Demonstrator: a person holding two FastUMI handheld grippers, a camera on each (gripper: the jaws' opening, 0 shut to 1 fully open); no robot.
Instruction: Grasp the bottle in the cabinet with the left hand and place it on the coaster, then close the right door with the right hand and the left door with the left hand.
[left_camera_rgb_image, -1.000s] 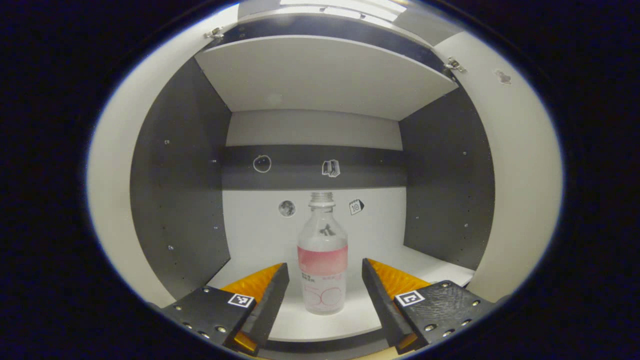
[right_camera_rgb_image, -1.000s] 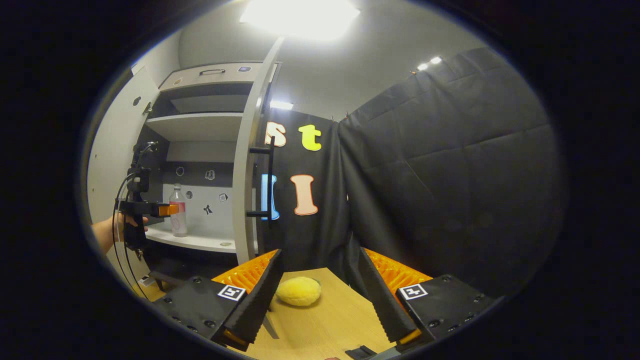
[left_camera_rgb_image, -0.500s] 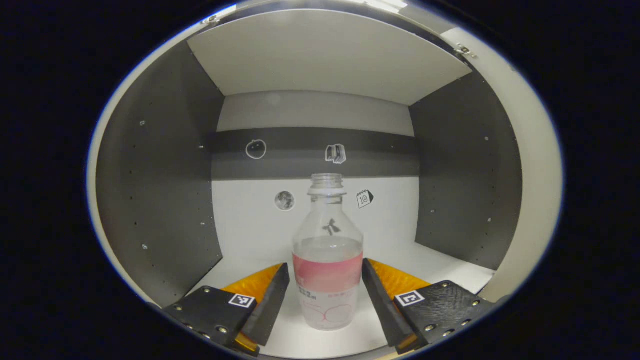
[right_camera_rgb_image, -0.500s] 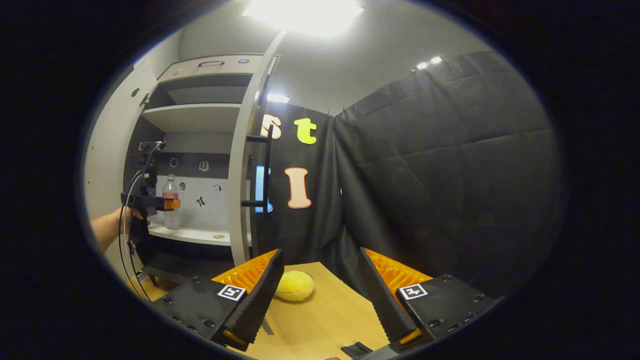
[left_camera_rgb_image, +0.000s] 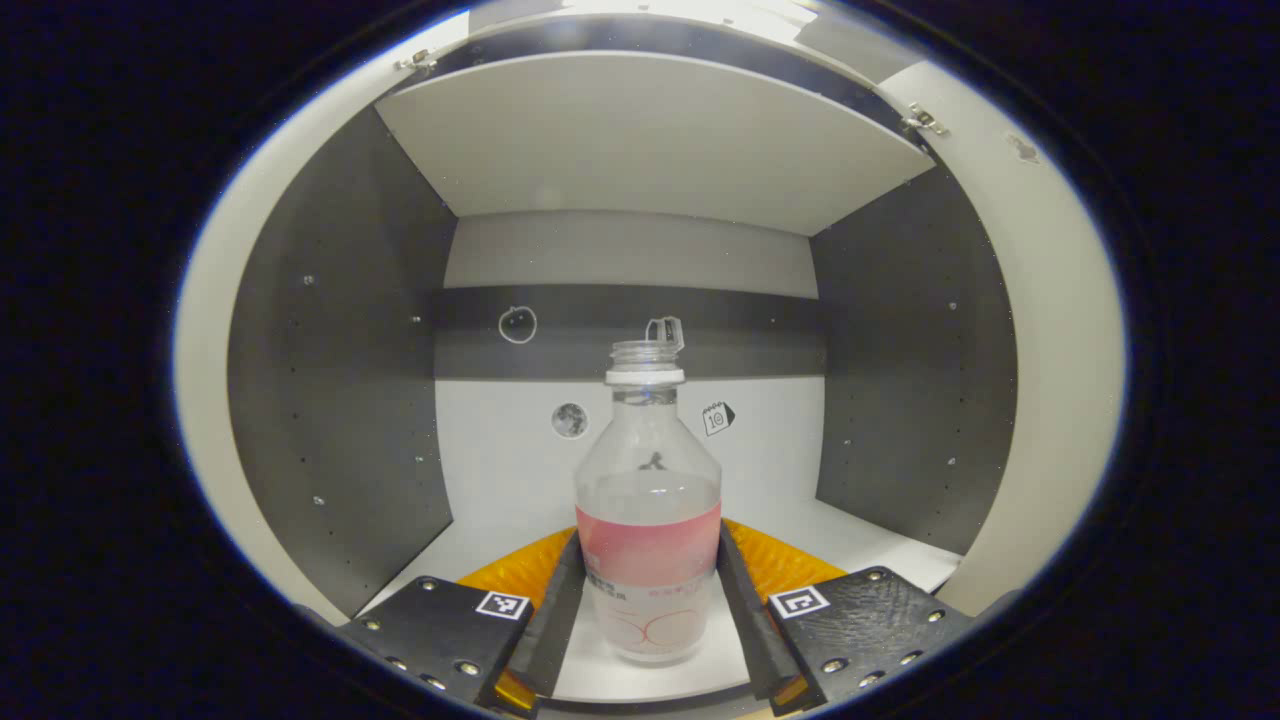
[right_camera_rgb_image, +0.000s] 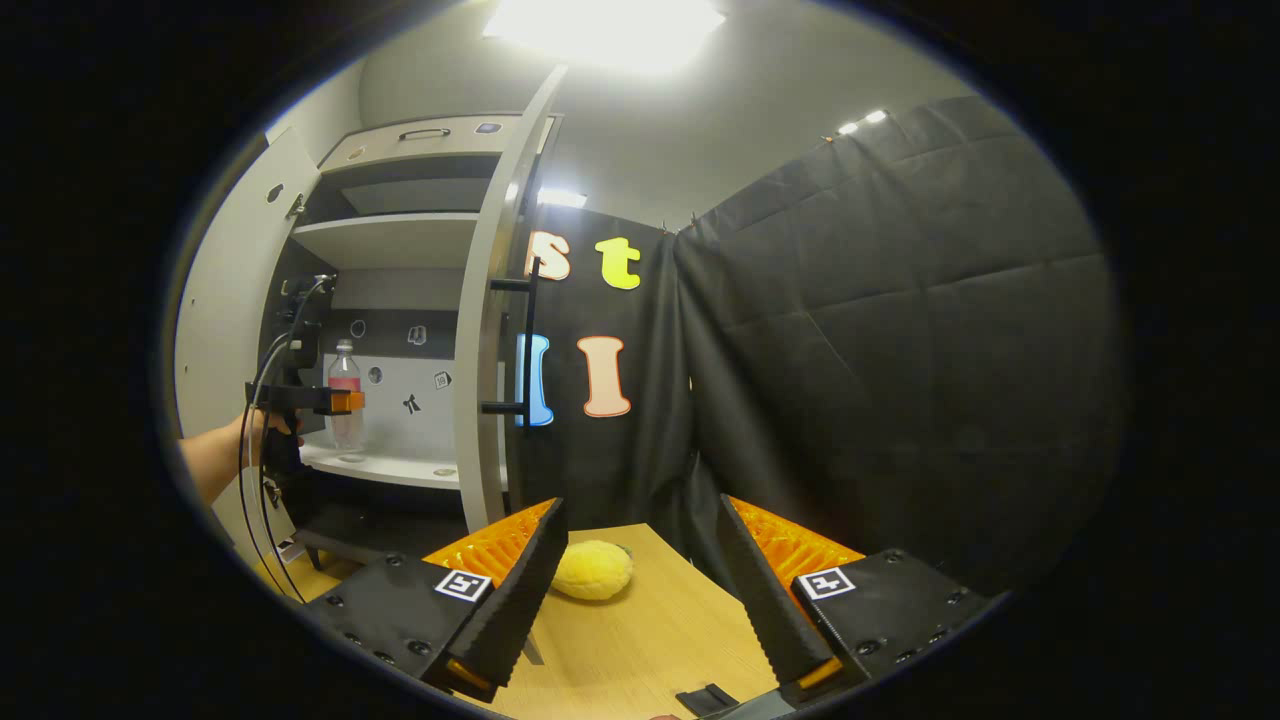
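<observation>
A clear bottle (left_camera_rgb_image: 648, 520) with a pink label and no cap stands upright in the cabinet's lower compartment. My left gripper (left_camera_rgb_image: 648, 540) is shut on it, one finger pressing each side of the label. In the right gripper view the same bottle (right_camera_rgb_image: 345, 395) shows far left, held by the left gripper (right_camera_rgb_image: 335, 401) and a person's hand (right_camera_rgb_image: 225, 455). Both cabinet doors stand open: the right door (right_camera_rgb_image: 490, 330) with its black handle (right_camera_rgb_image: 525, 345), and the left door (right_camera_rgb_image: 215, 320). My right gripper (right_camera_rgb_image: 638, 510) hangs open over a wooden table (right_camera_rgb_image: 660, 640), holding nothing.
A yellow lemon-like thing (right_camera_rgb_image: 592, 570) lies on the table just beyond my right gripper's left finger. A shelf board (left_camera_rgb_image: 640, 140) sits close above the bottle, with dark side walls (left_camera_rgb_image: 340, 380) on both sides. A small black object (right_camera_rgb_image: 705, 697) lies at the table's near edge.
My left gripper moved forward around the bottle and its fingers shut on the label. The cabinet's back wall has dropped slightly behind the bottle. The right gripper barely shifted.
</observation>
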